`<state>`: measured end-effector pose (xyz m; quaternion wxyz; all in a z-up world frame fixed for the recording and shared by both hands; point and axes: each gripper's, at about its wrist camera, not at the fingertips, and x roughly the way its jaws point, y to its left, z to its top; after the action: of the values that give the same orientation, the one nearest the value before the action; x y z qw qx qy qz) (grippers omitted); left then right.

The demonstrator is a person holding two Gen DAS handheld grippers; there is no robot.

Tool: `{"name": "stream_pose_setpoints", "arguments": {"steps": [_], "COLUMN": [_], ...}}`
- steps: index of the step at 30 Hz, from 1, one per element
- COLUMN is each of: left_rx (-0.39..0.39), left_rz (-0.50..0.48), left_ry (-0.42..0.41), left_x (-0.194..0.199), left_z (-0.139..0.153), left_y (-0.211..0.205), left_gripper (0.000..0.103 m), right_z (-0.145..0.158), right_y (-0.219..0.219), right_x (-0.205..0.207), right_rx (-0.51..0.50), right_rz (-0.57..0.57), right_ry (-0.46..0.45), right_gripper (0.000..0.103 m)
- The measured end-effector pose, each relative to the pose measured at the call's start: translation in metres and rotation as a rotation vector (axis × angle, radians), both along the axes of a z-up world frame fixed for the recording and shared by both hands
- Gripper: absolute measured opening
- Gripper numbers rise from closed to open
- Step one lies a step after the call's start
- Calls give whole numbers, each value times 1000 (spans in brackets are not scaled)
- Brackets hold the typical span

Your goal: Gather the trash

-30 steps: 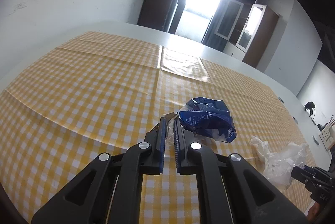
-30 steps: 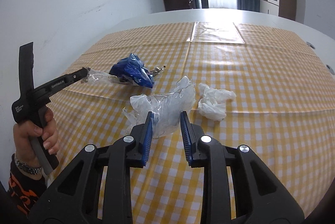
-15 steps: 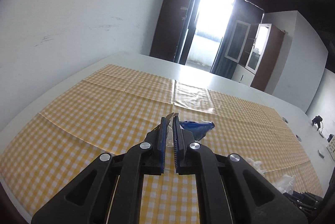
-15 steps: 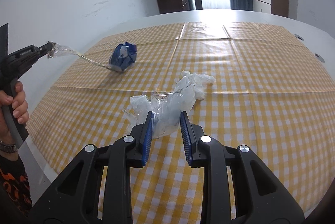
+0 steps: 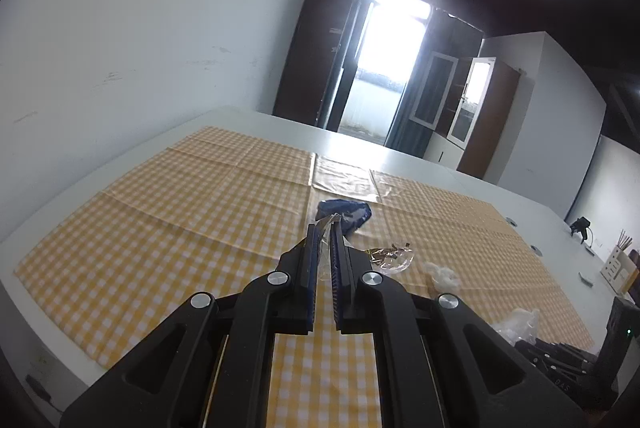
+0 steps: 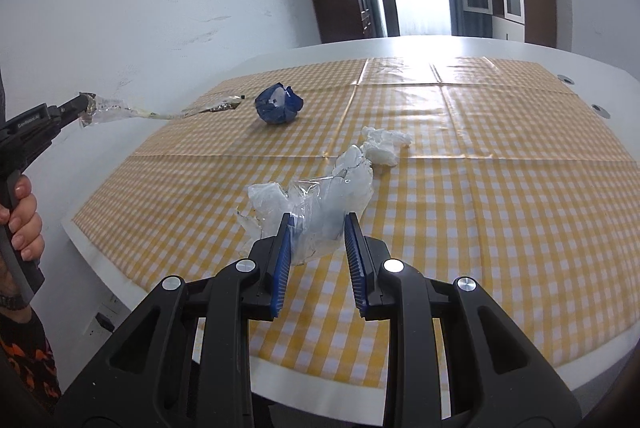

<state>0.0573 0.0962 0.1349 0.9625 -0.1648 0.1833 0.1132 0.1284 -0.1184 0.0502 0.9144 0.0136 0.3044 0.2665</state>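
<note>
My left gripper (image 5: 326, 228) is shut on a clear plastic wrapper (image 6: 160, 111) and holds it in the air left of the table; the wrapper also shows in the left wrist view (image 5: 390, 255), hanging below the fingers. The left gripper also shows in the right wrist view (image 6: 82, 103). A crumpled blue packet (image 6: 277, 103) lies on the yellow checked tablecloth (image 6: 500, 195), apart from the wrapper. My right gripper (image 6: 316, 228) is open, its fingers either side of a crumpled clear plastic bag (image 6: 320, 191). A white tissue wad (image 6: 384, 143) lies just beyond.
The blue packet (image 5: 344, 214) and the white tissue (image 5: 442, 274) also show in the left wrist view. The white table's near edge (image 6: 360, 396) runs below the cloth. A wall stands to the left. Small desk items (image 5: 616, 264) sit at the far right.
My left gripper has lifted and drawn the clear wrapper up and to the left, away from the blue packet, which has dropped back and rolled on the cloth. My right gripper stays over the clear bag.
</note>
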Motion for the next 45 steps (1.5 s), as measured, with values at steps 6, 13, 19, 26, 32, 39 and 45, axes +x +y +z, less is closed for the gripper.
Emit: {"name": "stream_pose_setpoints", "arguments": {"steps": [6,13,19,26,32,39,45], "left_rx": [-16,-49,-35,46,5,52,16], "left_rz": [-46,-99,-152,-208,-255,-248,-222], "left_ry": [-6,-34,-21,40,152,226,342], "left_x": [-55,-112,-149,-192,-204,-189,-148], "left_z": [-22,-32,-46,-76,-110,-143,-195], "left_y": [-36,-69,-97,-126,-130,-138,-128], "left_gripper": [5,5,5,5,5,5,5], "right_z": [-12,-20,-29,-75,-108,-140,-186], "right_y": [-15,-34,-50,-60,-61,-57,-48], "right_x": [-39,-83,-120,-163,-185,-178,-150], "right_rx": [5,3,-23,-39,-72,-84,-117], "right_rz": [27,50,71,130,167,166,129], "right_ry": [-18,-39,-55,39,92,156,246], "right_gripper": [24,24,24,24,24,24,25]}}
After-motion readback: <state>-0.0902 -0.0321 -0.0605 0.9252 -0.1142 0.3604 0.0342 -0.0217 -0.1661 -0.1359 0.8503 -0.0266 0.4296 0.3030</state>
